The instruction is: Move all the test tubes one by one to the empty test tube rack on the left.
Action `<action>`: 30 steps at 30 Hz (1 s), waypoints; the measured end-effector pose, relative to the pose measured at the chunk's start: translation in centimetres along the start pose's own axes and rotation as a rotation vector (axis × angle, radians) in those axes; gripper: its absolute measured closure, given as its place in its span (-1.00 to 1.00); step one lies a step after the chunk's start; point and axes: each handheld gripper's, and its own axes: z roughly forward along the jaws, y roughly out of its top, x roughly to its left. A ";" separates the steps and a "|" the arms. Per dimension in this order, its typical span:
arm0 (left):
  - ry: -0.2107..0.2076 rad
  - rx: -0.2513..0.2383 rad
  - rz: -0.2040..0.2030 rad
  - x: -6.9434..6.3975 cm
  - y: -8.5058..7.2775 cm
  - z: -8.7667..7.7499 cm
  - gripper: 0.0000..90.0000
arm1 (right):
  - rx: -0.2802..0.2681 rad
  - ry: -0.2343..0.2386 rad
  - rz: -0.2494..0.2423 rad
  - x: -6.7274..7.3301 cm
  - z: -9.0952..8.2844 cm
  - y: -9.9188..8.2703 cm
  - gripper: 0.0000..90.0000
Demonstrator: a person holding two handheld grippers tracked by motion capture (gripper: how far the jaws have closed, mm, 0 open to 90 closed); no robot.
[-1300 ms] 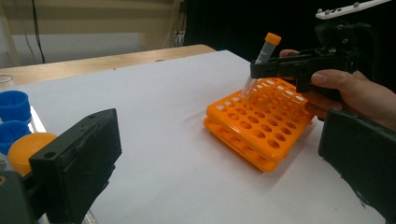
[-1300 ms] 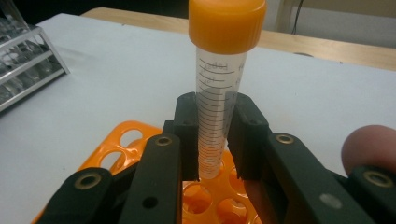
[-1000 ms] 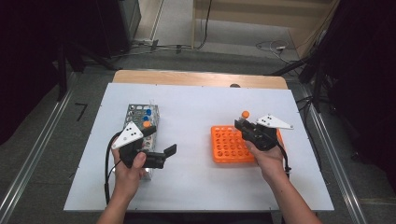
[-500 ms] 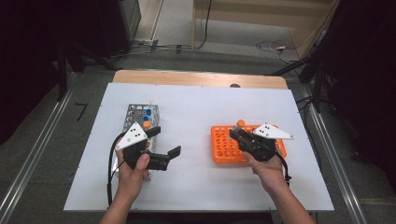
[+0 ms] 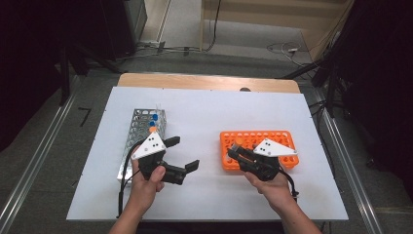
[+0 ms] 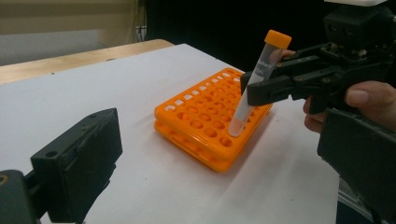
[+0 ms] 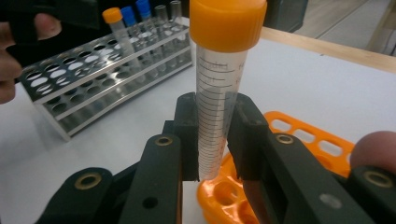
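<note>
My right tool (image 7: 211, 140) is clamped on the orange-capped tube (image 7: 219, 88), gripping its graduated middle, cap up. In the left gripper view the tube (image 6: 254, 88) leans, its tip just at a hole on the near-left edge of the orange rack (image 6: 205, 126). To seat it well I judge I should bring the tube upright first, centre the tip over one hole, then lower straight down and only release once the rack bears it. Pushing while tilted could shove the light rack across the bench (image 5: 204, 112). My left tool (image 5: 182, 158) hangs with jaws apart and empty at about nine o'clock from the orange rack. Beyond it, at ten o'clock, the metal rack (image 5: 141, 131) carries a few more capped tubes.
</note>
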 end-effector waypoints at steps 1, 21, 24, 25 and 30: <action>0.001 0.001 0.002 -0.1 0.0 0.0 -0.94 | 0.009 0.012 -0.002 0.3 0.2 -0.1 0.62; -0.094 0.012 0.045 -2.2 0.2 1.5 -0.01 | 0.087 0.131 -0.090 4.7 2.8 -0.6 0.62; -0.085 0.031 0.056 -2.4 0.1 2.0 0.08 | 0.089 0.147 -0.096 5.1 3.0 -0.5 0.62; -0.082 0.038 0.055 -2.4 0.0 2.1 0.10 | 0.090 0.151 -0.101 5.2 3.0 -0.4 0.62; -0.092 0.053 0.069 -2.8 -0.1 2.5 0.29 | 0.095 0.174 -0.117 5.8 3.1 -0.4 0.62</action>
